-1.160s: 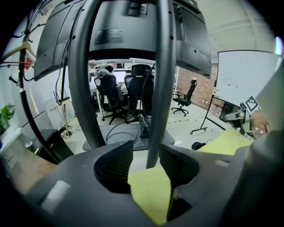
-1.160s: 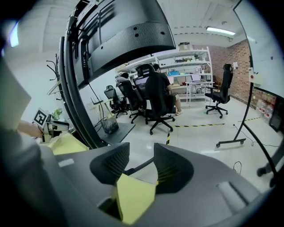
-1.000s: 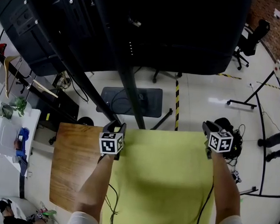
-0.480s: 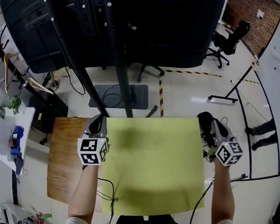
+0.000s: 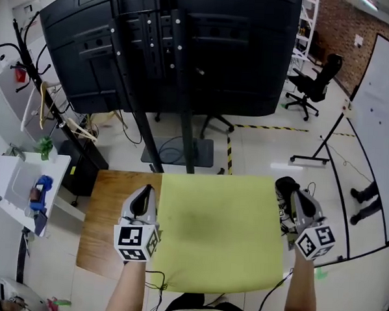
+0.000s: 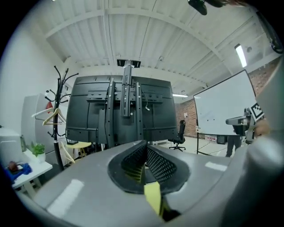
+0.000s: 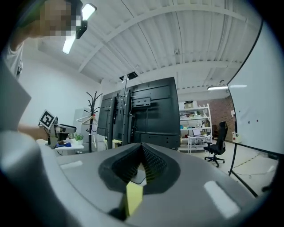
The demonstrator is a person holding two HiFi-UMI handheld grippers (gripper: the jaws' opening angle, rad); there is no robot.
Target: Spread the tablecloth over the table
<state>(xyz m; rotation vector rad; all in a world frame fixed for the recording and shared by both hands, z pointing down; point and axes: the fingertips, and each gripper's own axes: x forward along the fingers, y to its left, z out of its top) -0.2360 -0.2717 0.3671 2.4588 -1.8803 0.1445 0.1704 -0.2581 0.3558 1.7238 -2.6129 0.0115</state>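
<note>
A yellow-green tablecloth point(image 5: 220, 231) hangs stretched in the air between both grippers, covering most of the wooden table point(image 5: 107, 212) below. My left gripper point(image 5: 147, 193) is shut on the cloth's far left edge; a yellow strip of tablecloth point(image 6: 153, 197) shows pinched between its jaws. My right gripper point(image 5: 287, 189) is shut on the far right edge, with a yellow fold of tablecloth point(image 7: 133, 197) between its jaws. Both grippers point about level, toward the black screen.
A large black screen on a stand point(image 5: 187, 47) rises just beyond the table. A white side table point(image 5: 17, 181) with small items and a coat rack point(image 5: 29, 91) stand at the left. An office chair point(image 5: 315, 83) and a whiteboard point(image 5: 378, 116) are at the right.
Both grippers have risen and drawn back toward me with the cloth's far edge held. The cloth has lifted off the table and now hangs taut between them.
</note>
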